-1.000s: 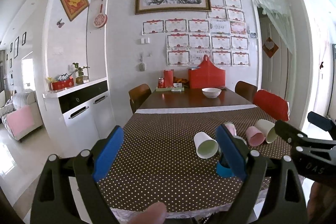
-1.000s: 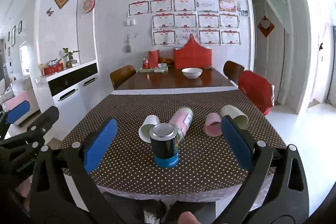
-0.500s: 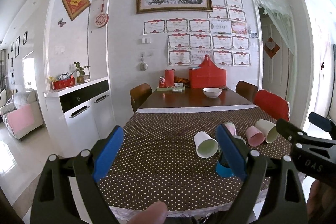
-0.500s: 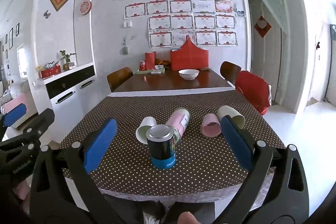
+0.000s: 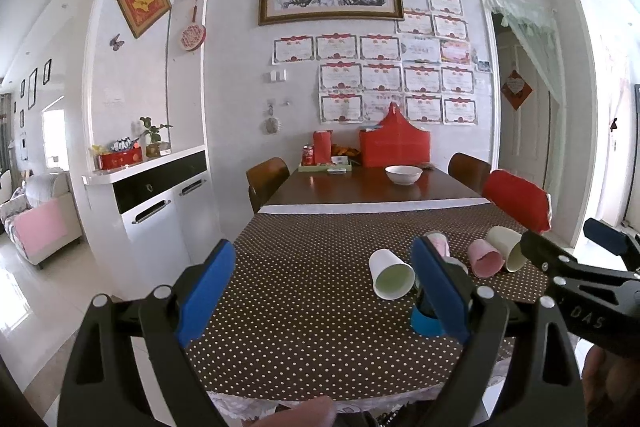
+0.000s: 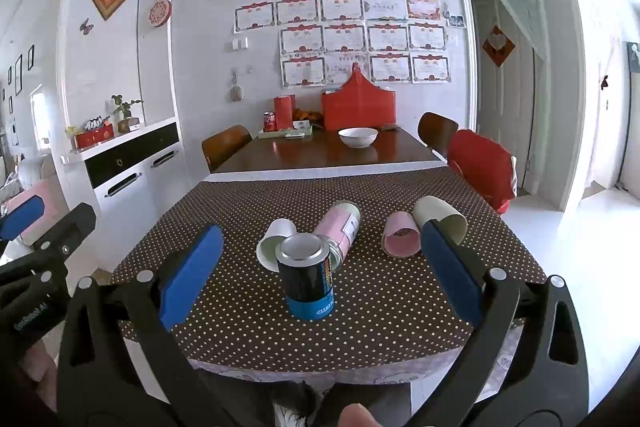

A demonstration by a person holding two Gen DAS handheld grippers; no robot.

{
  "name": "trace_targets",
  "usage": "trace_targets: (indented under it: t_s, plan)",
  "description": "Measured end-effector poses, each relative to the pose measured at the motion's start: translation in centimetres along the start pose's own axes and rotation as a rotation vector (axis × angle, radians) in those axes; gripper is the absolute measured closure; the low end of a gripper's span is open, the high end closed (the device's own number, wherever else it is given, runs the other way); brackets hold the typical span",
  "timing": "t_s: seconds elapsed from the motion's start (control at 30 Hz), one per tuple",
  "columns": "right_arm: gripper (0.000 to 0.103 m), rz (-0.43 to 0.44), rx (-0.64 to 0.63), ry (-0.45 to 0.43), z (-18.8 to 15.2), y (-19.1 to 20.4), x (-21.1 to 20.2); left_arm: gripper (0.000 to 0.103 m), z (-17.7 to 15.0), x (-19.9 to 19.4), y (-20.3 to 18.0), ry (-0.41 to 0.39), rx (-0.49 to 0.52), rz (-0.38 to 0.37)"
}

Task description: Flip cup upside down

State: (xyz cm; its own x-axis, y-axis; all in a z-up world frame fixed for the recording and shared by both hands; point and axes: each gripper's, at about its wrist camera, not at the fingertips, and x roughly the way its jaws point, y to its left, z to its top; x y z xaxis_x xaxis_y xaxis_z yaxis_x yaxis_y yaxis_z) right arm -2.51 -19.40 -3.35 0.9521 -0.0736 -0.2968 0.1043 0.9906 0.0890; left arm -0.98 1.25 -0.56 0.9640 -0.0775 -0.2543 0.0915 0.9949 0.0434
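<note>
A: Little has moved since half a second ago: right gripper [image 6: 320, 263] has eased slightly nearer the table edge, jaws spread wide, holding nothing.

B: Left gripper [image 5: 324, 291]?

A: Unchanged, jaws wide, empty, over the near left part of the brown polka-dot tablecloth [image 6: 380, 319].

B: Cups?

A: White paper cup [image 6: 276, 243] lies on its side, mouth toward the near edge, just behind the upright black-and-blue metal can [image 6: 308, 279]. Pink cylindrical tin [image 6: 340, 227] lies beside them. Pink paper cup [image 6: 400, 237] and cream paper cup [image 6: 440, 215] lie tipped toward the right edge.
</note>
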Motion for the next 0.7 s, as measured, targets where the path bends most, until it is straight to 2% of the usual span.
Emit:
trace_targets:
  t_s: [0.33,0.7]
  plan:
    - [0.006,-0.003,0.002,0.004,-0.42,0.06,0.16,0.014,-0.24,0.07,0.03,-0.003,-0.01,-0.022]
    - [0.006,-0.002,0.003,0.004,-0.38,0.12,0.13,0.014,-0.31,0.56,-0.13,0.009,-0.01,0.007]
